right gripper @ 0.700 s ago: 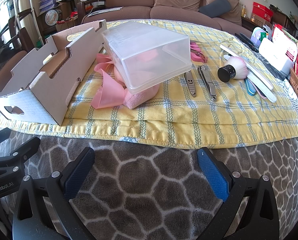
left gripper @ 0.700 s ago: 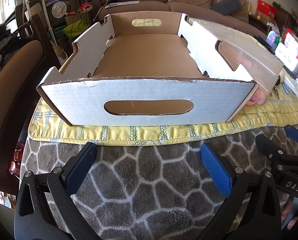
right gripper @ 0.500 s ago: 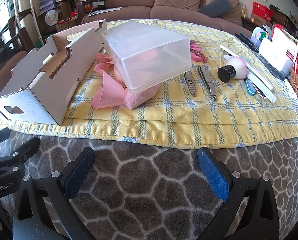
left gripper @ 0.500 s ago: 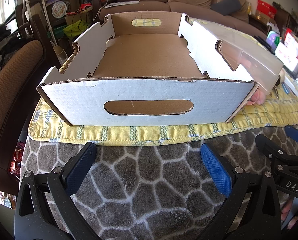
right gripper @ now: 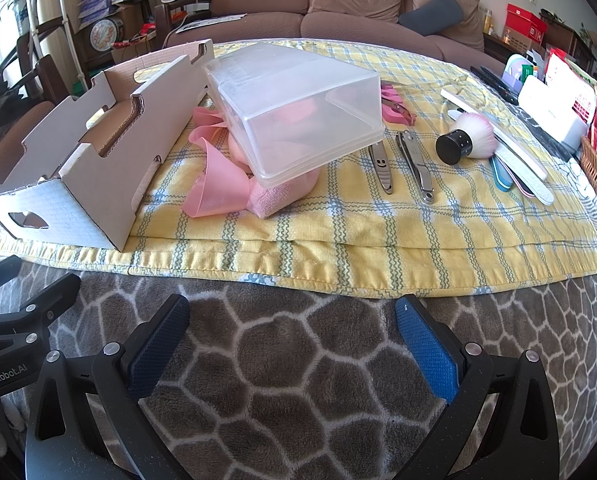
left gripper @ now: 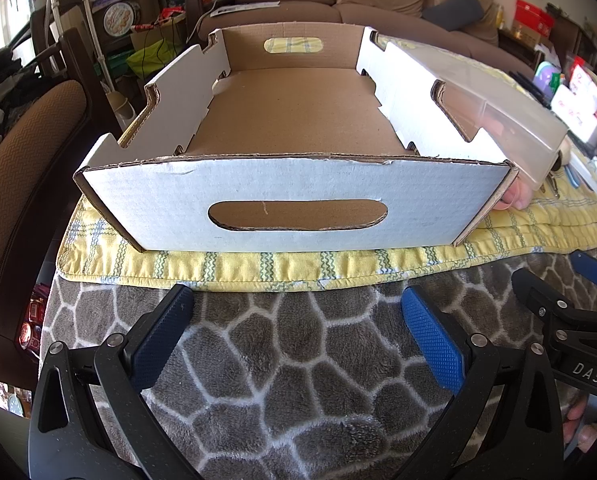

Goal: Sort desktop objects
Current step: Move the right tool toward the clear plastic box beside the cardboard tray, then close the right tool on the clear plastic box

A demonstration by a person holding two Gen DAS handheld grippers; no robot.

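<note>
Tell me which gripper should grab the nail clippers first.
Right. The right gripper is open and faces the nail clippers on the yellow cloth; the left gripper faces the cardboard tray.

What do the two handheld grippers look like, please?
Both grippers, left gripper and right gripper, have black plastic frames with silver screws and two fingers carrying blue, finely textured pads. White lettering marks each body. No sleeve is visible.
</note>
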